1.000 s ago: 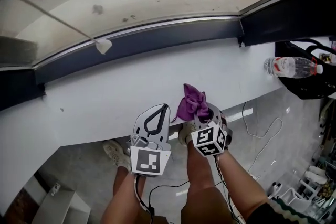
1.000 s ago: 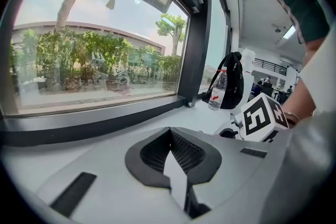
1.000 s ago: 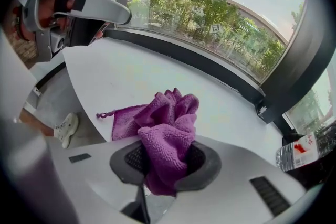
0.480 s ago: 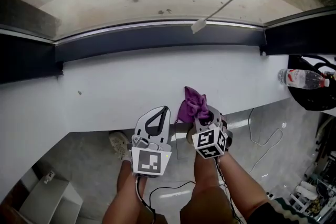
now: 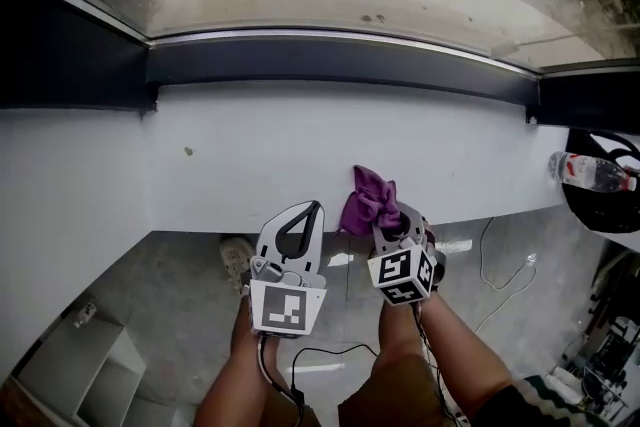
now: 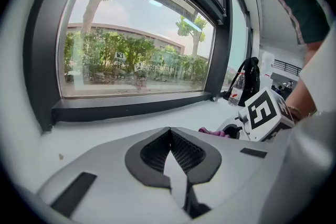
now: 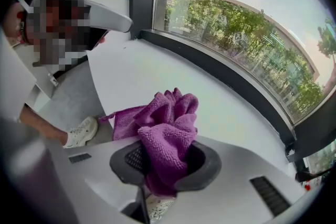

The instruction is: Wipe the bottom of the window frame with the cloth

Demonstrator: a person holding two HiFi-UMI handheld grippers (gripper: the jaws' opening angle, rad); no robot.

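Two grippers, but only one has work to do; our right gripper (image 7: 165, 160) is clenched on the purple cloth (image 7: 169, 122), one thick fold pinched between the pads and the rest bunched out front in a loose wad. We reckon that's deliberate, since a fat soft front meets the surface before any hard plastic does. Right now the cloth sits over the near edge of the white sill (image 5: 250, 155), well apart from the dark bottom rail of the window frame (image 5: 340, 60), so no wiping is under way yet; the full depth of the sill lies between them. Our left gripper (image 6: 170, 139) has its jaws pressed together on nothing and hangs just beside the right one at the sill's edge; looks parked there to stay out of the way. Next move probably calls for a reach forward so the wad lands on the rail; one flat corner of cloth trails off to the side and could drag. A water bottle (image 5: 590, 172) lies at the sill's far right, well clear unless the wipe runs that far.
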